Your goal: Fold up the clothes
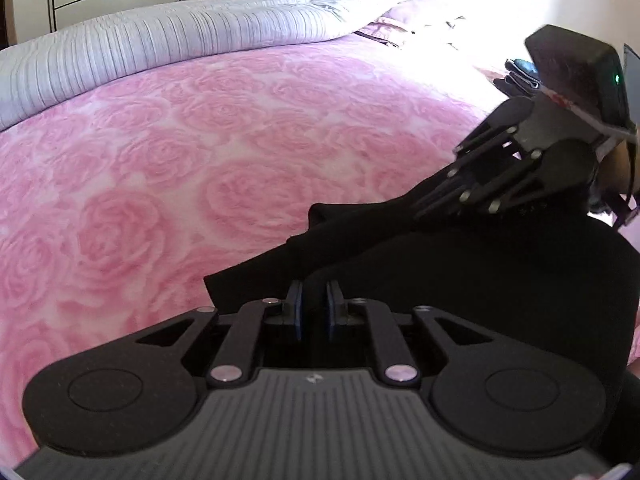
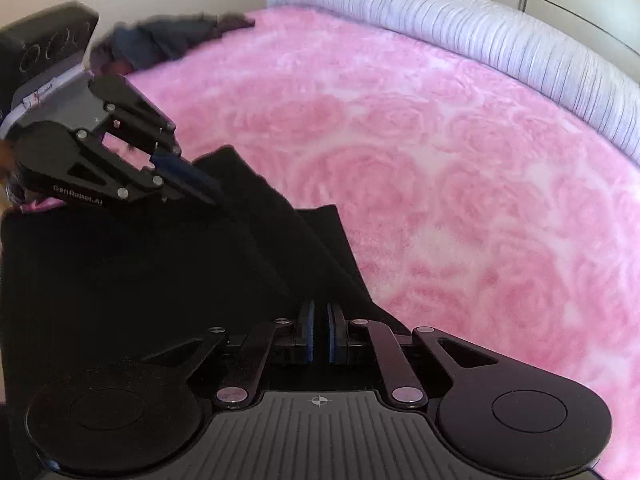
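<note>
Gripping the black garment (image 1: 460, 280) with both tools, I have my left tool (image 1: 314, 310) and right tool (image 2: 320, 332) each clenched on its near edge over the bed (image 2: 460, 180). My right view alone shows dark clothes (image 2: 168, 40) at the bed's far edge; a grey quilt (image 1: 160, 40) lines another edge.

— How does the left hand-held gripper (image 1: 314, 308) sit?
— Low and level, blue pads (image 1: 297, 312) drawn close with a thin slit between.
— And the right hand-held gripper (image 2: 319, 334)?
— Same narrow slit. Each angles toward the other, fingertips near.
</note>
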The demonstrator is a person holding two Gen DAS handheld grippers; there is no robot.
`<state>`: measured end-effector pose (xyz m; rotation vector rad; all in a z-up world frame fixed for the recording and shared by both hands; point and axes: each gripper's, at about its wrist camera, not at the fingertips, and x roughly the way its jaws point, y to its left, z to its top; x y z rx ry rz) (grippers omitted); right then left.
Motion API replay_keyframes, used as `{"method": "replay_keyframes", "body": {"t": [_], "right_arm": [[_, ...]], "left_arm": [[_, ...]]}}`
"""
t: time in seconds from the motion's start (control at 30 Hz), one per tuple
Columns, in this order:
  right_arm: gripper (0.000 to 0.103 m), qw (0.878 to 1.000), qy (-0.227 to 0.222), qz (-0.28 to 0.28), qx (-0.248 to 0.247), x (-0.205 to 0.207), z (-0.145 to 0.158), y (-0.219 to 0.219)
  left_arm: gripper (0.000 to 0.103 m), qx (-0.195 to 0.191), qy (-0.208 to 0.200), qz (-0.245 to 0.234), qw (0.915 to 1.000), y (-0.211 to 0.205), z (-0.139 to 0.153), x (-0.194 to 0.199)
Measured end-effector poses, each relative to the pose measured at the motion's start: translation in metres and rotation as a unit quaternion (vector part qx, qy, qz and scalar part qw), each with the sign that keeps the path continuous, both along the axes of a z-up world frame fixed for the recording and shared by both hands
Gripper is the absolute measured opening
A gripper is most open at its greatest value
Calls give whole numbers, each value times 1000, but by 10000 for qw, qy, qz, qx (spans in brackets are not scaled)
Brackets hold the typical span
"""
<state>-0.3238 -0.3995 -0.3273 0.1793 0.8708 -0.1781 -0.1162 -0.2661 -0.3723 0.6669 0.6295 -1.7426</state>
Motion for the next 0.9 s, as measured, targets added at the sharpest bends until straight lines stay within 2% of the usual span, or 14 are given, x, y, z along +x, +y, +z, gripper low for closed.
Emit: {"method": "replay_keyframes", "body": {"t": [0.07, 0.2, 0.23, 0.3, 0.37, 0.47, 0.57, 0.67, 0.77, 0.87, 0.9], "right_arm": [[6, 9988, -318, -366, 68, -19, 11, -4], [10, 9926, -737, -953, -173, -71, 31, -2], [14, 9913, -723, -1097, -61, -85, 26, -3], [14, 9876, -731, -1378, 168, -113, 16, -6], [14, 9808, -1012, -1617, 415, -136, 10, -8], [17, 9731, -928, -2088, 280, -152, 12, 0], [19, 9698, -969, -2232, 148, -160, 20, 11], [27, 9644, -1157, -2375, 121, -169, 27, 26], [31, 9512, -1627, -2608, 259, -181, 31, 51], [33, 9408, -2084, -2644, 395, -191, 36, 82], [33, 9438, -2113, -2508, 414, -191, 35, 94]], "left_arm": [[13, 7, -77, -18, 10000, 2, 3, 0], [15, 35, -113, -8, 9999, 6, 3, 1], [16, 39, -125, -3, 9999, 6, 2, 1], [16, 30, -256, -31, 9997, 3, 2, -6], [16, 40, -448, -55, 9990, 3, 4, -13], [17, 70, -736, -68, 9972, 4, 12, -22], [17, -126, -953, -125, 9953, 10, 29, -34], [17, -316, -814, -364, 9955, 7, 46, -54], [17, -399, -464, -719, 9955, -6, 55, -79], [17, -326, -175, -1231, 9917, -27, 48, -111], [17, -266, -198, -1414, 9894, -36, 42, -124]]}}
